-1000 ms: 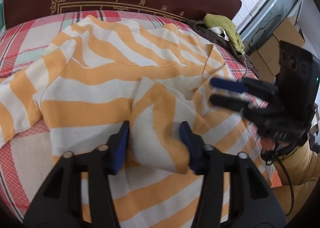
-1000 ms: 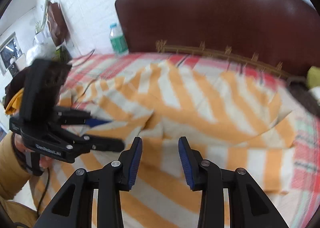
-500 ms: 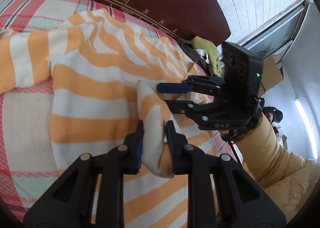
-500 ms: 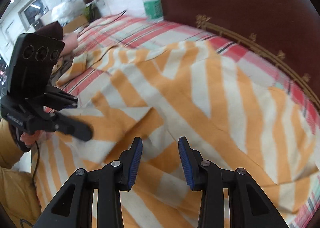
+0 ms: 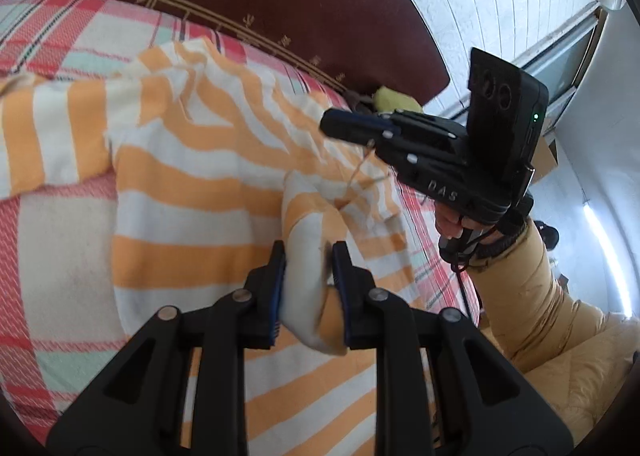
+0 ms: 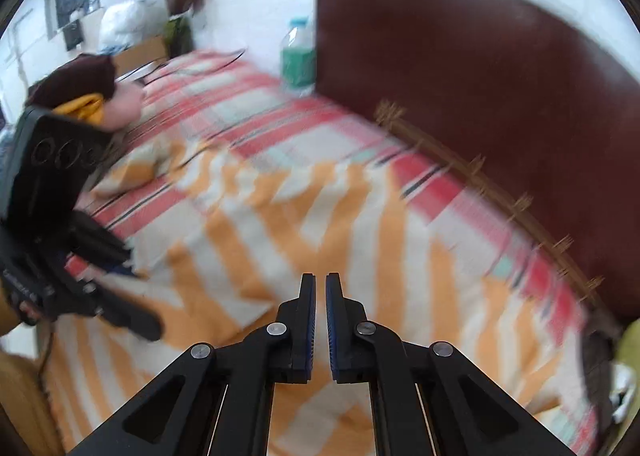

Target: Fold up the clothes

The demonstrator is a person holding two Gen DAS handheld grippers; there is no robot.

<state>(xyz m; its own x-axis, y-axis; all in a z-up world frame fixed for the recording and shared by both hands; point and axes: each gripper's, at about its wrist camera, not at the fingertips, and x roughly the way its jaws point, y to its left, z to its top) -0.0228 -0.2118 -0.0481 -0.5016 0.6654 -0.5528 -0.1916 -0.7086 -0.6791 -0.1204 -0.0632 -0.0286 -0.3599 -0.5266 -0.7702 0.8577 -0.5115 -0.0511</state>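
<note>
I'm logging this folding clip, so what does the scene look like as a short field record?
garment: orange-and-white striped shirt, spread out, rumpled
surface: red plaid bedsheet
left gripper: shut on a raised fold of the shirt
right gripper: shut, nothing visible between its pads
backdrop: dark red headboard
extras: plastic bottle beside the headboard

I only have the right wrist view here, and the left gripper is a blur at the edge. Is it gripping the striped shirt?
Observer: Yes. The left wrist view shows the left gripper with its jaws shut on a bunched fold of the orange-striped shirt.
Operator: And does my right gripper have cloth in it, seen from outside?
Observer: None that I can see. From the left view, the right gripper hangs above the shirt with its jaws together and no fold between them.
</note>
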